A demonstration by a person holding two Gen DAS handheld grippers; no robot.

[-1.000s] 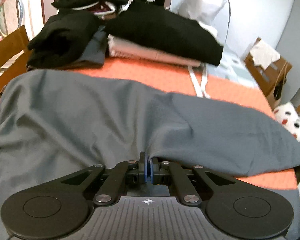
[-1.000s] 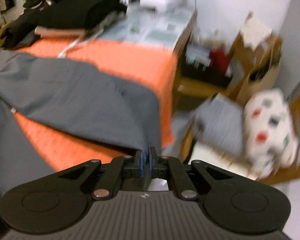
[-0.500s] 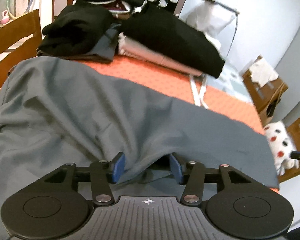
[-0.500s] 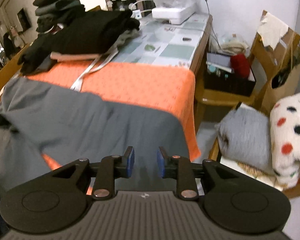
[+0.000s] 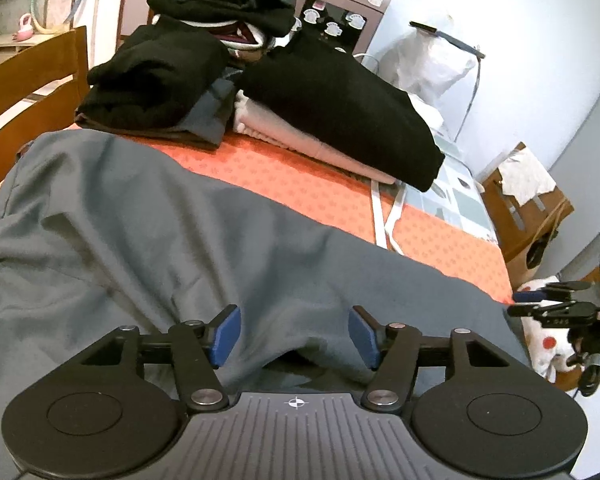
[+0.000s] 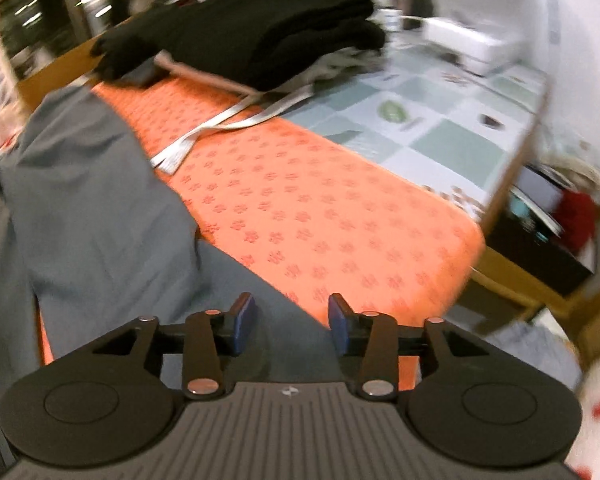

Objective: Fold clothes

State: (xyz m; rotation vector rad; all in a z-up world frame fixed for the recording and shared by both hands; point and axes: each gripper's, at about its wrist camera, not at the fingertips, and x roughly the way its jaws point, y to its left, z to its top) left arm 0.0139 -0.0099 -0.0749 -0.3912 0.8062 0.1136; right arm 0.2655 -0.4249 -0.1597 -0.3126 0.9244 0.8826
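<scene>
We recorded an orange patterned tablecloth (image 5: 284,168) covering the near part of a table; beyond it lay a pale green and white checked cloth (image 6: 452,136), blurred in the right wrist view. Item one: a large grey fabric garment (image 5: 148,240), spread across the orange cloth from the left edge toward the right, creased and partly doubled over itself; its near edge lay beneath both tools. Item two: the left gripper (image 5: 295,334), blue-padded fingers (image 5: 225,334) spread wide apart, holding nothing, poised just over a raised fold of the grey garment. Item three: the right gripper (image 6: 292,324), likewise spread and empty, over the garment's right end near the table edge; we also noted it at the far right of the left wrist view (image 5: 540,304). Item four: a folded black garment (image 5: 340,96) resting on a folded pale pink garment (image 5: 292,136) at the back of the table; white fabric straps (image 6: 228,120) trailed from this stack onto the orange cloth. Item five: a heap of dark clothes (image 5: 152,76) at back left, beside a wooden chair back (image 5: 32,92). Item six: a white spotted soft toy (image 5: 548,344) off the table's right side.
</scene>
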